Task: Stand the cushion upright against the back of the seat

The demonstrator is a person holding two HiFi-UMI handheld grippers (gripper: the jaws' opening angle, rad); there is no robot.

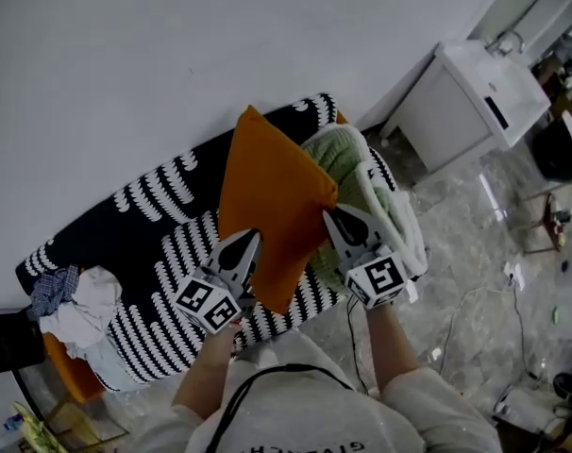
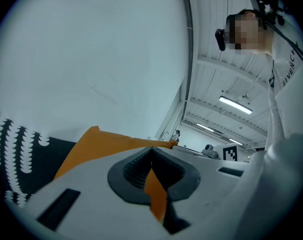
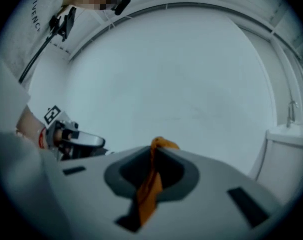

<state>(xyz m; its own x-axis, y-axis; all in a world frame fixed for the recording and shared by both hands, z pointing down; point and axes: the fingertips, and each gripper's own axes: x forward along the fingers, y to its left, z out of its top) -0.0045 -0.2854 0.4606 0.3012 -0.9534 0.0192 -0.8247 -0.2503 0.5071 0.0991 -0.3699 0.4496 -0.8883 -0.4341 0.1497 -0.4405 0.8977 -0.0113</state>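
Cushion (image 1: pixel 272 206): orange, held up over the striped seat (image 1: pixel 187 253). It does not lean on the back (image 1: pixel 140 206) yet.
Left gripper (image 1: pixel 250 239): its fingers (image 2: pixel 129 174) are squeezed tight on one edge of the cushion.
Right gripper (image 1: pixel 331 215): its fingers are squeezed on a bunched bit of the other edge.
Next to it: a green blanket (image 1: pixel 343 159) lies just to the right. Some clothes (image 1: pixel 83 310) sit at the far left end of the seat.
Step now: I think the cushion is being carried to the back.
How to do it well: keep both grips tight so the cloth does not slip out. Hold both hands at the same height so the cushion hangs flat. Set the bottom edge down where the seat meets the back. Tip the top against the back, then let go.
Watch out: the blanket is close, so the cushion may catch on it. A soft cushion may flop over if it stands too straight.
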